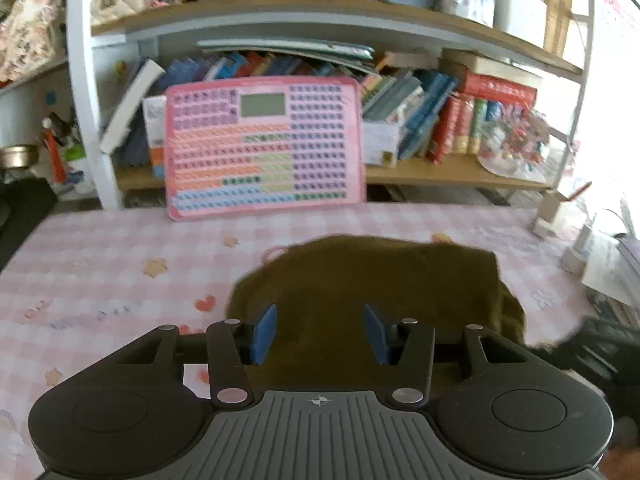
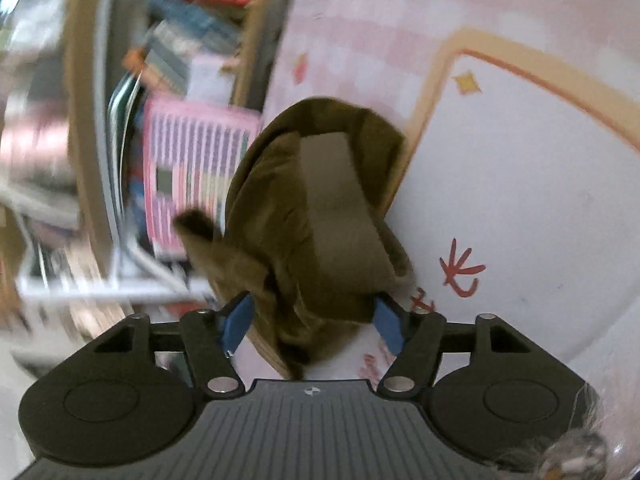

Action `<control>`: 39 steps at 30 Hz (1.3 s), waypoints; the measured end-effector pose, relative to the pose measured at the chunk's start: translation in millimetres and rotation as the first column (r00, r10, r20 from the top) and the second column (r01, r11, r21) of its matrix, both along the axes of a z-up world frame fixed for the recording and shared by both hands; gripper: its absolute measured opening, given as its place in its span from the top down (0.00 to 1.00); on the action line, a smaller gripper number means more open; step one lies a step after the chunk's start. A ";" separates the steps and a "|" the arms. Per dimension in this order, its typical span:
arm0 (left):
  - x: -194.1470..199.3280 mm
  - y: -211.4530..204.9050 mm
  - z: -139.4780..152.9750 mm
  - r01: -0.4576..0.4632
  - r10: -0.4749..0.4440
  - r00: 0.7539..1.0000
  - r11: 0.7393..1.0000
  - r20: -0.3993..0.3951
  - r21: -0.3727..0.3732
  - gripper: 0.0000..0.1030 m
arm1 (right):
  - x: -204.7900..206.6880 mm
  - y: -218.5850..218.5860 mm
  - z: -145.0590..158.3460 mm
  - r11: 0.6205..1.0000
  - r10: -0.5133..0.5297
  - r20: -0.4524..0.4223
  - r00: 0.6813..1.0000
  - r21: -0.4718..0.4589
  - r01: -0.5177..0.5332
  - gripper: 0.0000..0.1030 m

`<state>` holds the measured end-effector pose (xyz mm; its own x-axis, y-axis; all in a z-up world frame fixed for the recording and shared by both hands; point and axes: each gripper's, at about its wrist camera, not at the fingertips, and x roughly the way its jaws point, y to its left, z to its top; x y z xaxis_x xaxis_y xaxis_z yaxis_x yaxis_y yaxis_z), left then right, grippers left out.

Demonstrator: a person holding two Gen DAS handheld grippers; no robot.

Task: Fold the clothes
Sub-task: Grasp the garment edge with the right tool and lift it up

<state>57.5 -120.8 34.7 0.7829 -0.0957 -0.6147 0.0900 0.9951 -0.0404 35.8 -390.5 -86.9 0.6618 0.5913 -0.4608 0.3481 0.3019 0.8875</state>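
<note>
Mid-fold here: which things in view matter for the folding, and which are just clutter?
Job: brown garment; left hand-held gripper; right hand-held gripper; checked tablecloth.
Lying about: pink keyboard toy; books; shelf.

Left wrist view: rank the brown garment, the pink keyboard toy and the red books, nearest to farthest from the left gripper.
1. Brown garment, on the checked tablecloth under the left gripper.
2. Pink keyboard toy, leaning against the shelf, ahead.
3. Red books, on the shelf, right.
</note>
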 end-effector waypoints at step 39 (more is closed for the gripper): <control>-49.2 183.1 -31.5 -0.282 0.277 0.959 0.947 -0.058 -0.152 0.53 | 2.4 275.5 65.6 0.339 0.923 0.048 0.382 -0.572 -0.747 0.92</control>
<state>8.3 62.4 3.2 0.7701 0.0261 -0.6374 -0.1952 0.9609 -0.1965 38.2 -115.0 -21.4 0.0623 0.7273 -0.6835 -0.5753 0.5858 0.5709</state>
